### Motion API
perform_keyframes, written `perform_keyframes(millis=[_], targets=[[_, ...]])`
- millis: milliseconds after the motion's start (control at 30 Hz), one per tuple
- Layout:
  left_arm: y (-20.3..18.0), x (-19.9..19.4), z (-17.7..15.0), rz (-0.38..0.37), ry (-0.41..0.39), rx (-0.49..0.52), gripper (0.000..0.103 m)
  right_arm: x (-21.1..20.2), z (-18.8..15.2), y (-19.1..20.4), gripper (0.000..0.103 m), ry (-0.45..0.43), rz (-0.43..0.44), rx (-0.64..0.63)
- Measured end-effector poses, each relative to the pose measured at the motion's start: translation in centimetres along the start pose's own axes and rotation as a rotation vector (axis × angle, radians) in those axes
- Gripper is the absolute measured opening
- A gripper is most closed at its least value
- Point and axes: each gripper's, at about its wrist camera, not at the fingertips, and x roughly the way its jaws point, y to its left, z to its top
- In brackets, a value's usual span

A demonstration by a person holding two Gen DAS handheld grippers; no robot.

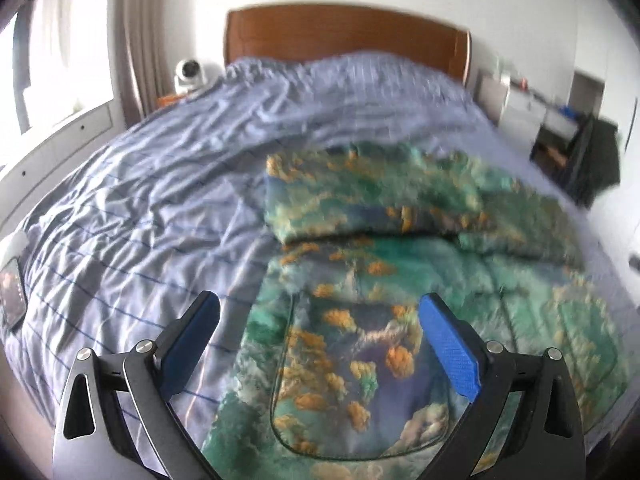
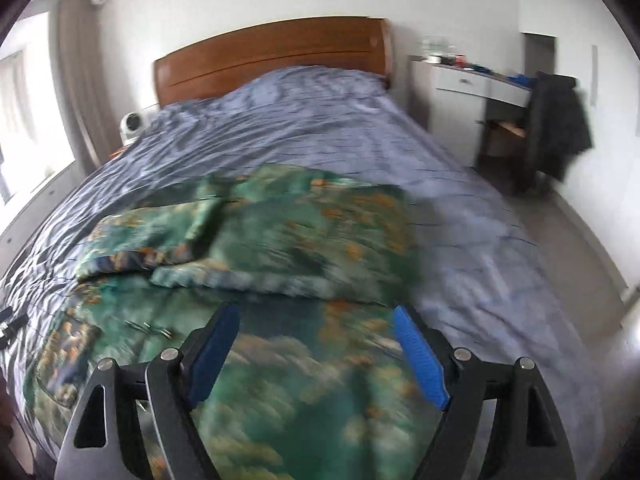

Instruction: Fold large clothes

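A large green, blue and orange patterned garment (image 1: 400, 280) lies on the bed, its far part folded over towards me into a thick band (image 1: 380, 200). A pocket outline (image 1: 352, 380) shows on its near part. My left gripper (image 1: 320, 312) is open and empty, above the garment's near left part. In the right wrist view the garment (image 2: 300, 280) fills the near middle, with the folded layer (image 2: 280, 232) across it. My right gripper (image 2: 316, 320) is open and empty above the garment's near right part. Both views are blurred.
The bed has a wrinkled blue striped cover (image 1: 160, 200) and a brown wooden headboard (image 1: 344, 36). A phone (image 1: 14, 292) lies at the bed's left edge. A white round device (image 1: 190, 74) sits left of the headboard. A white desk (image 2: 476, 84) and dark chair (image 2: 556, 124) stand right.
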Motion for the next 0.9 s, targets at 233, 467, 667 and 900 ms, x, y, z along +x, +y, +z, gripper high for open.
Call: perform_keyframes(millis=[233,467,667,900], targets=[[0.3,-2.7,-0.2,-0.055,-0.121,-0.004,0.100,-5.6,-1.3,-2.3,0.089,-0.166,-0.038,0.006],[-1.4,-3.3,-2.0,-0.044,-0.070,0.080,0.100,-6.5,-2.5,-0.7,0.089,-0.200,0.032,-0.048],[-1.7,-4.2,-2.2,-0.063,-0.043,0.076,0.100,-6.9,-3.5,1.9,0.089,-0.182,0.106,-0.154],[-2.8,-5.9,-1.9,-0.069,-0.077,0.134,0.101,-7.9,-4.5,3.2,0.089,-0.191,0.145,-0.168]])
